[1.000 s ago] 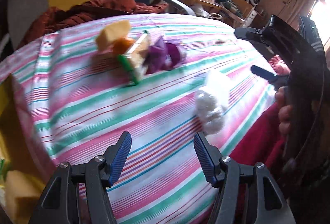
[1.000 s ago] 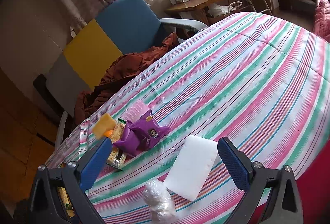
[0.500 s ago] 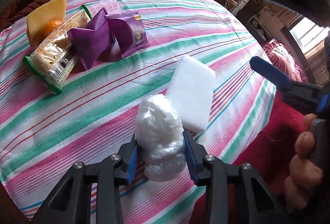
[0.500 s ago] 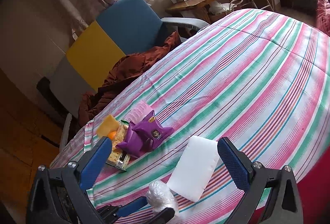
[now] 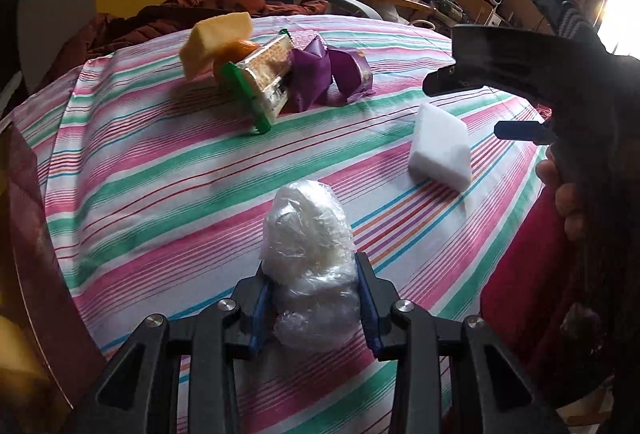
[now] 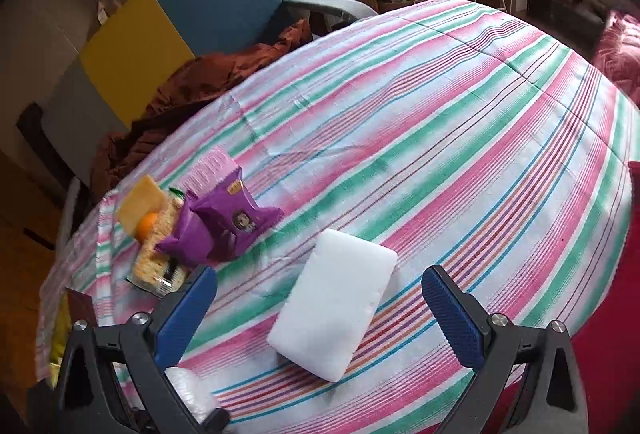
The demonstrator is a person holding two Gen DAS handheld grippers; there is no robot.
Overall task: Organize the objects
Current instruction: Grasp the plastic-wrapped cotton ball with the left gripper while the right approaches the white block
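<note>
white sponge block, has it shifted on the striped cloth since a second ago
No. In the right wrist view the white sponge block lies at the same spot beside the purple packets.

On the bed (image 6: 460, 122), a block (image 6: 334, 300) lies between the right gripper's (image 6: 320, 308) jaws, touching neither. A bundle (image 5: 310, 258) sits in the left gripper (image 5: 312, 306), left of the block. Farther back and left lies a heap: two pouches (image 6: 224, 230), a cracker pack (image 5: 260, 82), a sponge (image 5: 214, 42) and an orange (image 5: 234, 52). An armchair (image 6: 192, 14) stands behind the bed.
</note>
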